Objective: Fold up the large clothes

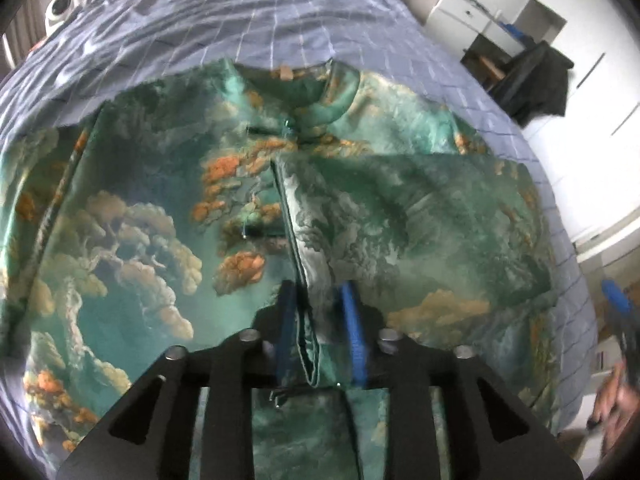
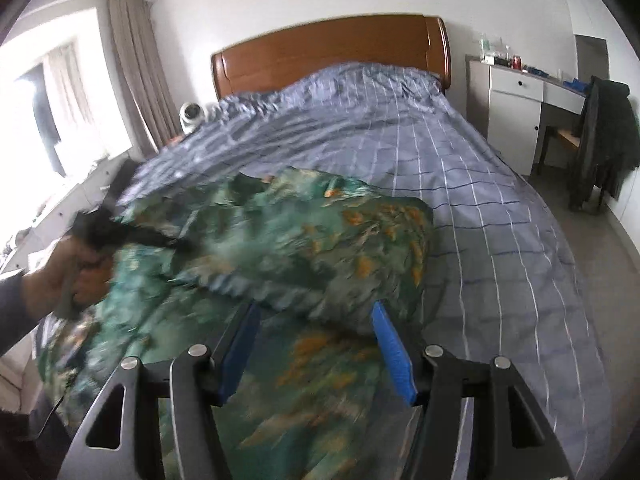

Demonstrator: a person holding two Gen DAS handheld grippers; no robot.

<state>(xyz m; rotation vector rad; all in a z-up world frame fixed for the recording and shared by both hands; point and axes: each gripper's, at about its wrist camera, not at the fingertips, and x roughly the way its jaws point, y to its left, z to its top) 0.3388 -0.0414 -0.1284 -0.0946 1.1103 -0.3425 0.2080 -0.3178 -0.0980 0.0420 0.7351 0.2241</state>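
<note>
Blurring green jacket (image 2: 280,248) (sleeve edge indistinct)

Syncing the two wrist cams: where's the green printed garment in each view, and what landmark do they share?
Left wrist: the garment fills the centre and left, collar at top, a folded edge between the left gripper fingers.
Right wrist: it lies centre-left on the bed, blurred, ahead of the right gripper.
Shared landmark: the blue checked bedspread, also.
</note>
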